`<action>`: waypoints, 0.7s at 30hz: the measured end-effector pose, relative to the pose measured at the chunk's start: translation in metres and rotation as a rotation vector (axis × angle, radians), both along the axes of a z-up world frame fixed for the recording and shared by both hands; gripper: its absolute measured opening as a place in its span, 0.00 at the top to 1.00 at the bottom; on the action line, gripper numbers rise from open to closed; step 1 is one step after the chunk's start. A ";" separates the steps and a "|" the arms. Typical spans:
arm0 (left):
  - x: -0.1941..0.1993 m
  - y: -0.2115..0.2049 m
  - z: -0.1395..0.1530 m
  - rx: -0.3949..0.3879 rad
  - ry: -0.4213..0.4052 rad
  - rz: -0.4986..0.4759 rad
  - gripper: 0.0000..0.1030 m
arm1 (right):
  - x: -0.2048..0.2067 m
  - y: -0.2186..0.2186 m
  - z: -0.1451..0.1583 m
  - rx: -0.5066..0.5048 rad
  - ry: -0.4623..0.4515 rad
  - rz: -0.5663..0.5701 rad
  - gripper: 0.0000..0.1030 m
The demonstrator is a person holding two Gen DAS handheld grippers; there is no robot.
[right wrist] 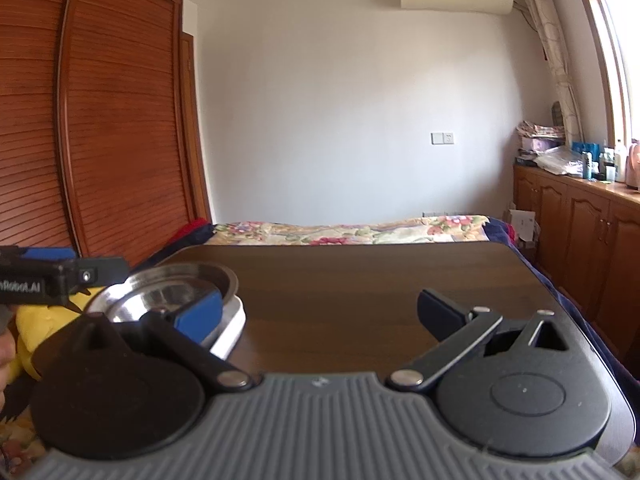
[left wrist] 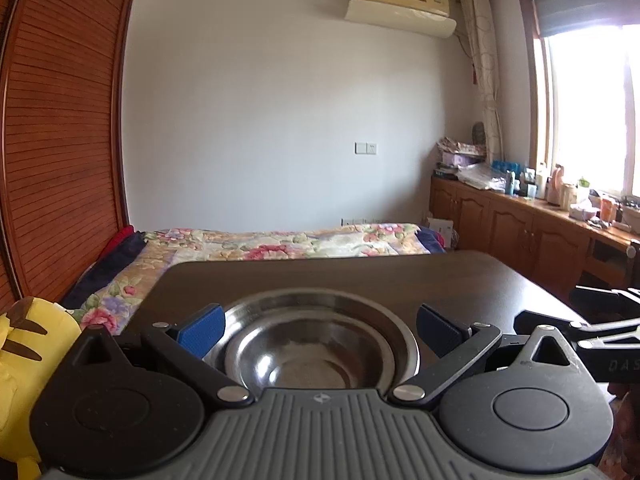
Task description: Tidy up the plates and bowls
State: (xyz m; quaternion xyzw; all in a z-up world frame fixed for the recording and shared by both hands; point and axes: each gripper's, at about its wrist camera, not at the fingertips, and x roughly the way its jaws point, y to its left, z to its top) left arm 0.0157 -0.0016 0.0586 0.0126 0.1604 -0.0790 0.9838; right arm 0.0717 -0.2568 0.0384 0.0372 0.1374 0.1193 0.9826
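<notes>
One stack looks done already, bowl (left wrist: 316, 344) nested on the plate (right wrist: 234, 320), and you've got both the left gripper (left wrist: 320, 326) and right gripper (right wrist: 320, 312) spread wide, holding nothing.

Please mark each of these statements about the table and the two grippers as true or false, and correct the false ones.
1. The left gripper is open, its fingers on either side of the steel bowl. True.
2. The bowl holds food. False: it looks empty.
3. The right gripper is shut on a plate. False: it is open, holding nothing.
4. The bowl sits in a wider metal dish. True.
5. The dark table is crowded with cups. False: no cups show.
</notes>
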 end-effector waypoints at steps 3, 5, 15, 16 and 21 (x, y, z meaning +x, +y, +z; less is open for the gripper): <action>-0.001 -0.003 -0.006 0.023 0.004 0.020 0.00 | -0.002 0.001 -0.001 -0.008 -0.003 -0.025 0.00; -0.002 -0.004 -0.010 0.033 0.009 0.029 0.00 | -0.003 0.002 -0.002 -0.014 -0.002 -0.039 0.00; -0.001 0.000 -0.024 0.032 0.035 0.058 0.00 | -0.004 0.001 -0.013 -0.039 0.004 -0.078 0.00; -0.002 -0.001 -0.026 0.033 0.035 0.060 0.00 | -0.004 0.001 -0.015 -0.043 0.004 -0.083 0.00; -0.004 -0.001 -0.032 0.040 0.036 0.062 0.00 | -0.005 0.001 -0.019 -0.048 0.007 -0.098 0.00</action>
